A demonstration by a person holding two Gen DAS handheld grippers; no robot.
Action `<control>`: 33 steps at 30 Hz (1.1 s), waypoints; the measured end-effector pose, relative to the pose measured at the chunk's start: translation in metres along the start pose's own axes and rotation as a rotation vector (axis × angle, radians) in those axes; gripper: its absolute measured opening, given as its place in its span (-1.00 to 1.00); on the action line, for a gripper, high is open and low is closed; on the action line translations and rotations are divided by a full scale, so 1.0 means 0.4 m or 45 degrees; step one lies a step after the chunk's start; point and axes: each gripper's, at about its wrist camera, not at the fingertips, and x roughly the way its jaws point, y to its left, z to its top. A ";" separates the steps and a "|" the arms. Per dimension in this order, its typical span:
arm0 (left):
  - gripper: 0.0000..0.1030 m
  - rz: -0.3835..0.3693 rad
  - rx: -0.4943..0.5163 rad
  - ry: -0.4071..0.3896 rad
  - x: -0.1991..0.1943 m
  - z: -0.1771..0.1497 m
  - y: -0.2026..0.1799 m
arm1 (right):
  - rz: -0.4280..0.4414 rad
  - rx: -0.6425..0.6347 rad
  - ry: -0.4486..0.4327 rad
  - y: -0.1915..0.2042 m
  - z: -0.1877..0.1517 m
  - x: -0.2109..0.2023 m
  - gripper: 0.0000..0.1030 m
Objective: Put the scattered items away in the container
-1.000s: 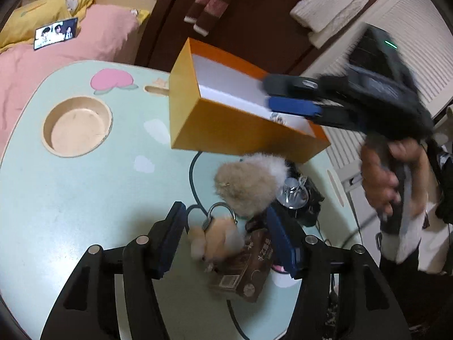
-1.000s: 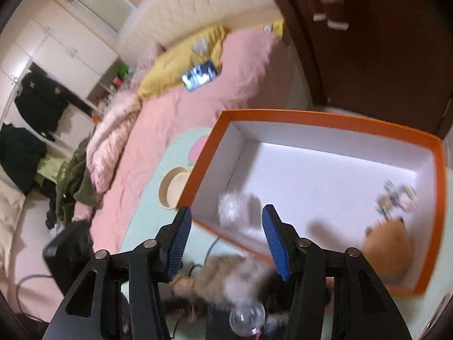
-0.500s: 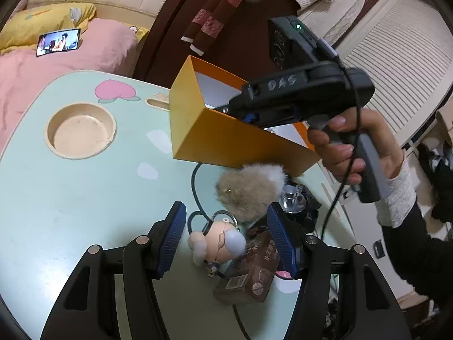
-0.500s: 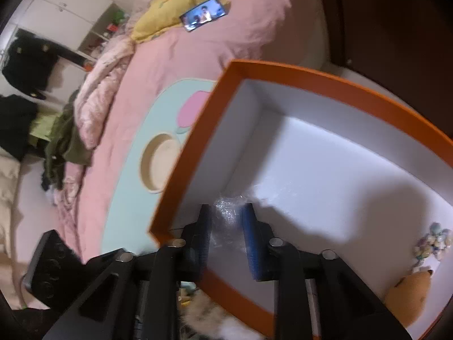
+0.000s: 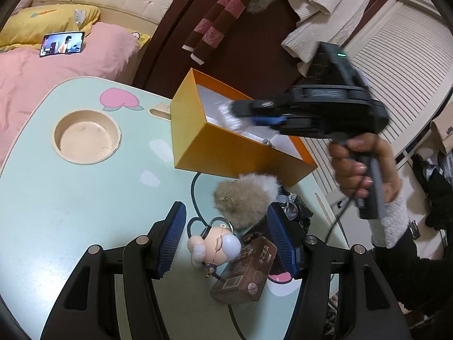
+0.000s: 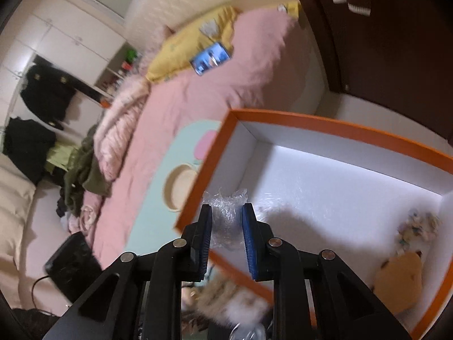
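The orange box [image 5: 226,153] with a white inside stands on the mint table [image 5: 70,212]. My right gripper [image 6: 226,212] is shut on a clear crinkly wrapper [image 6: 225,212] over the box's near left corner [image 6: 198,187]; it also shows in the left wrist view [image 5: 254,113]. My left gripper [image 5: 226,232] is open and empty just above a small doll keychain [image 5: 218,245], with a brown carton [image 5: 246,272] and a fluffy pompom [image 5: 243,198] beside it. A tan plush [image 6: 402,280] and a small beaded item [image 6: 416,226] lie in the box.
A round recess [image 5: 86,138] is sunk in the table at the left. A black cable [image 5: 194,192] loops near the pompom, and a dark heap with a shiny piece [image 5: 291,212] lies behind it. A pink bed [image 5: 56,70] stands beyond the table.
My right gripper has closed on the wrapper inside the box and has lifted it back toward the box's near left corner. The left gripper has stayed open over the keychain.
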 end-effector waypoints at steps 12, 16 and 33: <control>0.17 0.043 -0.020 -0.008 -0.015 0.006 0.010 | 0.023 0.037 -0.161 0.014 -0.231 -0.136 -0.61; 0.17 0.058 0.021 -0.013 -0.016 0.012 -0.012 | 0.022 0.103 -0.169 -0.028 -0.295 -0.147 -0.57; 0.17 0.070 0.130 0.035 0.012 0.029 -0.108 | -0.244 -0.066 -0.329 0.005 -0.445 -0.118 0.08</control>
